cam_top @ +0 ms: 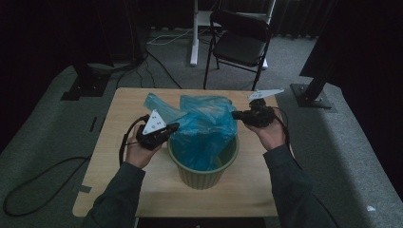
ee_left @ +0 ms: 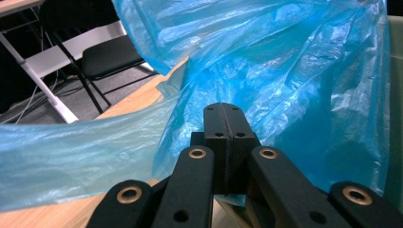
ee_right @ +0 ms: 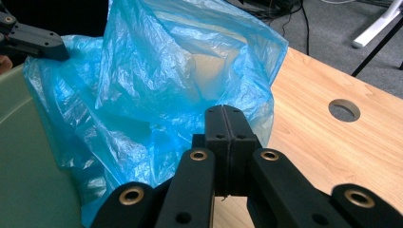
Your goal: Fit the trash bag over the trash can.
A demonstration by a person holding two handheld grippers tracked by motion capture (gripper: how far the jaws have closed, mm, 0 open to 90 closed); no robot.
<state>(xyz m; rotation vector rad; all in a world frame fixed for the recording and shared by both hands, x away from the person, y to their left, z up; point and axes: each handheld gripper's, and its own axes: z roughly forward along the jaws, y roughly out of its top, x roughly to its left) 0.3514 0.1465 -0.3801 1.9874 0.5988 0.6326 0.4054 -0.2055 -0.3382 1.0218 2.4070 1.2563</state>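
Note:
A crumpled blue plastic bag (cam_top: 204, 128) stands up out of a green ribbed bin (cam_top: 204, 173) in the middle of the wooden table (cam_top: 123, 114). My left gripper (cam_top: 175, 127) is at the bag's left edge, jaws pressed together on the film (ee_left: 223, 107). My right gripper (cam_top: 235, 114) meets the bag's upper right edge, its jaws also pressed together (ee_right: 223, 109), with the bag (ee_right: 180, 85) bunched right at their tips. In the right gripper view the bin's wall (ee_right: 28, 161) fills the lower left, and the left gripper (ee_right: 64, 53) touches the bag's far side.
A black folding chair (cam_top: 240, 42) and a white stand leg (cam_top: 194, 33) sit beyond the table's far edge. Black stand bases (cam_top: 85, 88) (cam_top: 311, 95) flank the table. A round hole (ee_right: 344, 109) pierces the tabletop near the right gripper. Cables trail on the carpet.

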